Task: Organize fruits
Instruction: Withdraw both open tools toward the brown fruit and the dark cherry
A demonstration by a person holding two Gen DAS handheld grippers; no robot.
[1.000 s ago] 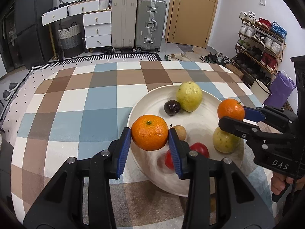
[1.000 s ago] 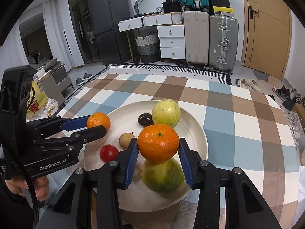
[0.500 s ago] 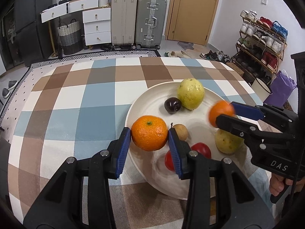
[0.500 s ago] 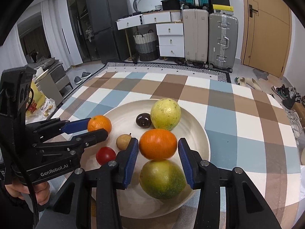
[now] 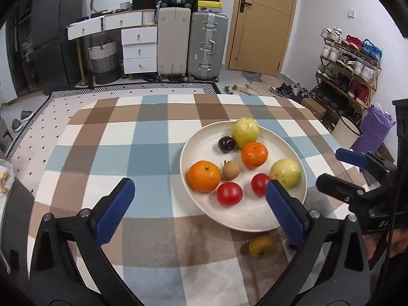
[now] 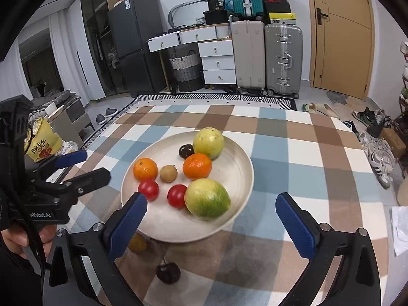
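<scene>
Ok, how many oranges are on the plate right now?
2. One orange sits near the plate's left edge, beside the small brown fruit. The other orange lies nearer the middle, just in front of the yellow-green fruit. None looks hidden.

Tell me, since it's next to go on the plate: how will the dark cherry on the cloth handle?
The dark cherry is round, so a nudge probably rolls it. Its thin stem looks flimsy; grip the body. It looks small and glossy, so it could slip between wide tongs.
</scene>
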